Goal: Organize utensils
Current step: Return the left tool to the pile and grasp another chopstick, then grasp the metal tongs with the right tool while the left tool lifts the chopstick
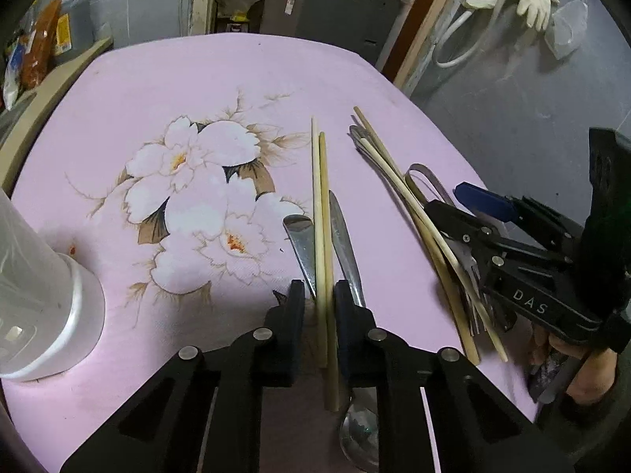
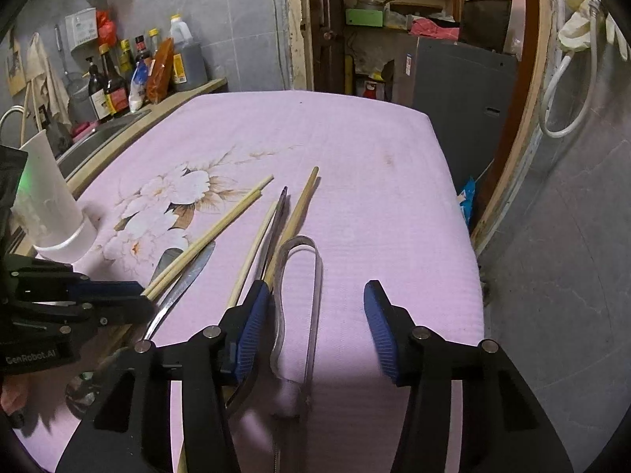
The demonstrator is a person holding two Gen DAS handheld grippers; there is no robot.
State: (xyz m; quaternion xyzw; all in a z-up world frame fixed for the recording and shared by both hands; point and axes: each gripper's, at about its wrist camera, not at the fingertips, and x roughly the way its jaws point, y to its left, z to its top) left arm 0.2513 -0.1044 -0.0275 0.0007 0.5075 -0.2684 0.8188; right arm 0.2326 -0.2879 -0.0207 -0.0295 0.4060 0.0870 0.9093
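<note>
Your left claw (image 1: 319, 299) hides the spoon (image 1: 359, 433) handle; its bowl runs off the frame's edge (fork (image 1: 473, 276) tines sit half under your right claw (image 1: 479, 216)).

You are getting soft, dim indoor light; the pink cloth (image 1: 165, 79) is looking evenly lit, with dark shadows pooling under each claw near the lens. Fisheye warping is bending the edges, black corners are vignetting, and the close claw arms are blurring

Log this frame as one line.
left claw: shut on chopstick pair | right claw: open, straddling tongs | holder: empty-looking
</note>
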